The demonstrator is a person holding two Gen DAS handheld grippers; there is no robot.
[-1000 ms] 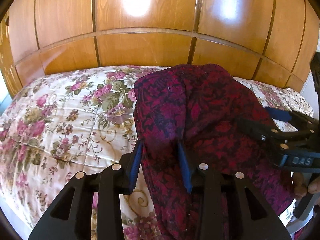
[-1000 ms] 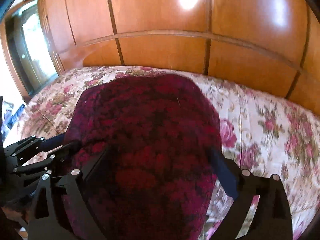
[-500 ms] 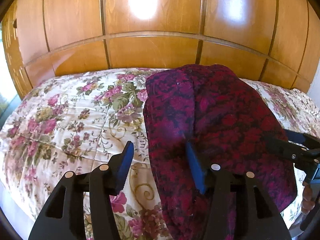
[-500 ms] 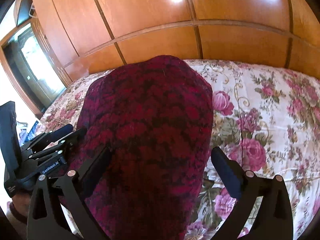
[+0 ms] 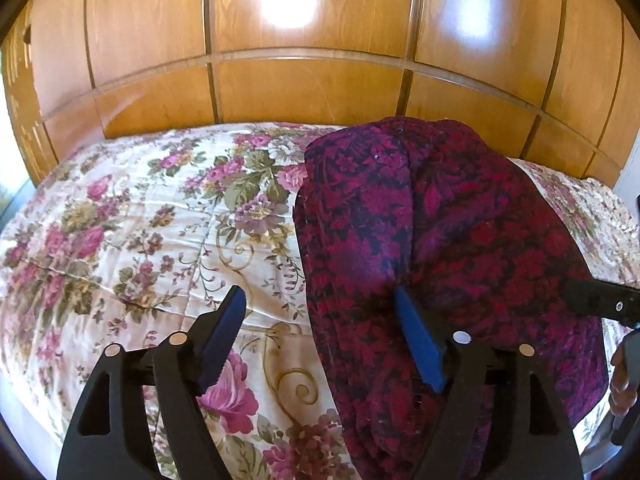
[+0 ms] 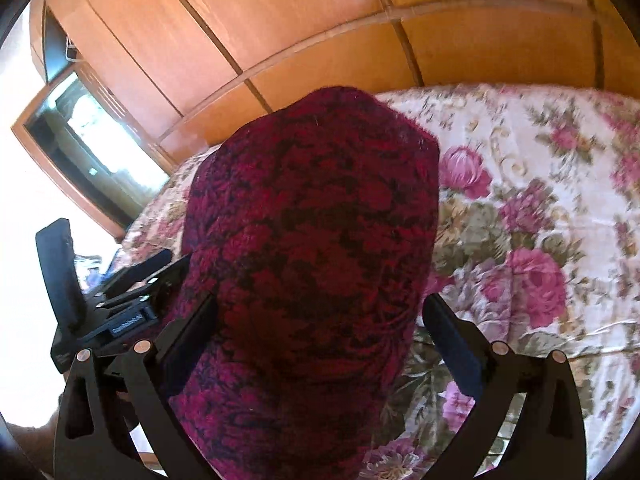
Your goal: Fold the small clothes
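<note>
While the left hand-held gripper [image 5: 320, 332] opens, releasing the garment's [image 5: 440, 248] left edge, the garment lies folded on the bed [image 5: 140, 240], long axis running away from both. The right hand-held gripper [image 6: 320, 332] straddles it unclenched, nearer its middle.

the left black hand-held gripper [image 5: 320, 340] with blue pads angles downward, its jaws opening, and cloth lies against the right pad only. the right black hand-held gripper [image 6: 320, 334] also angles down, jaws spread wide with cloth lying loose between them. fingers [image 5: 622, 380] show at the left view's right edge.
</note>
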